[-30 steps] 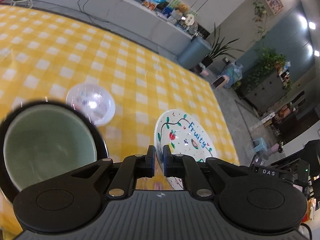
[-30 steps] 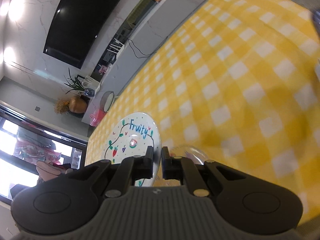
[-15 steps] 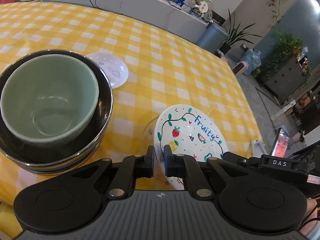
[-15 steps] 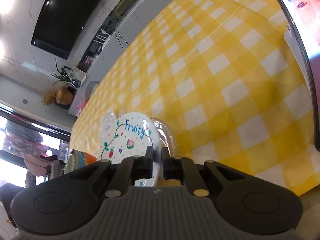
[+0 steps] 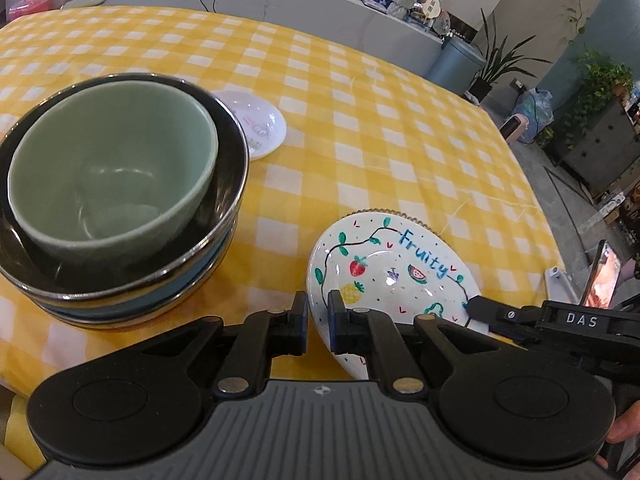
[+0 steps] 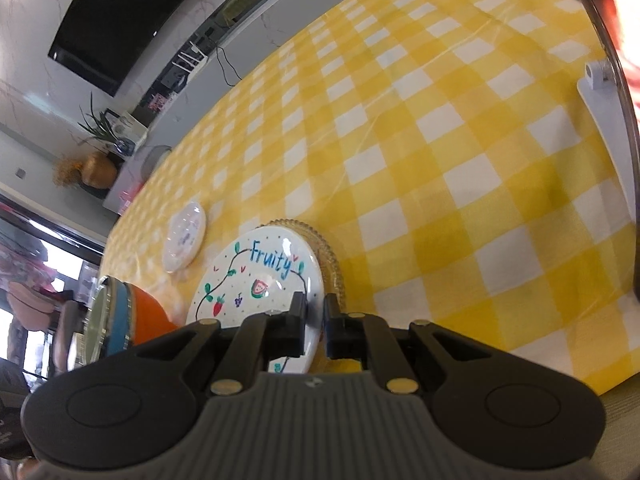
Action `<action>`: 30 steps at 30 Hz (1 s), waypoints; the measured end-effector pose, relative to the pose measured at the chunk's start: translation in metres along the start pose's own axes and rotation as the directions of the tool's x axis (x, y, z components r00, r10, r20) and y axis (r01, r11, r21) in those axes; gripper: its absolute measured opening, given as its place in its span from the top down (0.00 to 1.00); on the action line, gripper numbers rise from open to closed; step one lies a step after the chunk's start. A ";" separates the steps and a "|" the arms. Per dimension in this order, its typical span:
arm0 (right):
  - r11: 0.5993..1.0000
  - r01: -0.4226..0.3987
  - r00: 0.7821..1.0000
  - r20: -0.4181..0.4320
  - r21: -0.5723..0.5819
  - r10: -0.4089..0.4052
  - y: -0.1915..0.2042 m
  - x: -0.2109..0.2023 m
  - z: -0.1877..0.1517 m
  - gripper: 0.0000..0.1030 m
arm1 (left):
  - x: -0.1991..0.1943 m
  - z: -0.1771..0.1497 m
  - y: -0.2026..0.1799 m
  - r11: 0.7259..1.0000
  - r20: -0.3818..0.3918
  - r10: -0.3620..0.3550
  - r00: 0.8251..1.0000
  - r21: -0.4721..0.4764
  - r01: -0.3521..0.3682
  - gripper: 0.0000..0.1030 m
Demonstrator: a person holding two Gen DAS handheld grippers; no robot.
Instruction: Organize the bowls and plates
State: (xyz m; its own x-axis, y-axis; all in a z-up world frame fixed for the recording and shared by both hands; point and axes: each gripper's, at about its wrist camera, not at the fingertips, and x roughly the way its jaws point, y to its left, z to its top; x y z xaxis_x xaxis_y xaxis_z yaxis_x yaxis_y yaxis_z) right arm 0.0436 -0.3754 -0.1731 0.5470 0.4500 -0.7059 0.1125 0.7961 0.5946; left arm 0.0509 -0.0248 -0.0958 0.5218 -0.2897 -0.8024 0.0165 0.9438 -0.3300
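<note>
Both grippers pinch the Fruity plate [image 5: 394, 276], seemingly tilted, lettering toward its far rim.

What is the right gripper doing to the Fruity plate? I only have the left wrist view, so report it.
Observer: The right gripper is shut on the Fruity plate. The plate's near rim sits between its two fingers.
Operator: Now report what is at the bottom of the bowl stack.
Observer: An orange bowl sits at the bottom, under the blue bowl.
</note>
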 end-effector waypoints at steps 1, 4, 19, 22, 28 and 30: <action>1.000 0.010 1.000 0.004 -0.013 -0.010 0.002 0.000 0.000 0.93 | 0.000 0.000 0.000 1.000 -0.002 0.003 1.000 0.003 -0.003 0.91; 0.997 0.041 0.999 0.014 -0.059 -0.040 0.010 0.001 -0.001 0.93 | 0.000 -0.002 -0.002 1.000 0.003 0.014 1.000 0.013 -0.014 0.91; 0.965 0.147 0.989 0.045 -0.219 -0.140 0.033 0.004 -0.010 0.90 | -0.003 -0.004 -0.012 0.994 0.022 0.065 0.998 0.085 -0.066 0.91; 0.956 0.166 0.986 0.055 -0.243 -0.158 0.037 0.005 -0.012 0.90 | -0.003 -0.005 -0.018 0.988 0.034 0.089 0.995 0.122 -0.092 0.91; 0.950 0.179 0.984 0.066 -0.255 -0.168 0.039 0.004 -0.015 0.90 | -0.001 -0.003 -0.019 0.985 0.040 0.097 0.994 0.142 -0.102 0.91; 0.948 0.187 0.982 0.069 -0.257 -0.175 0.040 0.004 -0.016 0.90 | -0.001 -0.005 -0.020 0.982 0.050 0.099 0.994 0.158 -0.106 0.91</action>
State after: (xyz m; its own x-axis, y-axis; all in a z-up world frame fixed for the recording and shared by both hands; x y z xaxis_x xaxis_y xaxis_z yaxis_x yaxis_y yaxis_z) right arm 0.0369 -0.3352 -0.1581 0.5748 0.2747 -0.7708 -0.0045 0.9430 0.3327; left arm 0.0457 -0.0441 -0.0905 0.5625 -0.1865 -0.8055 0.0956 0.9824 -0.1607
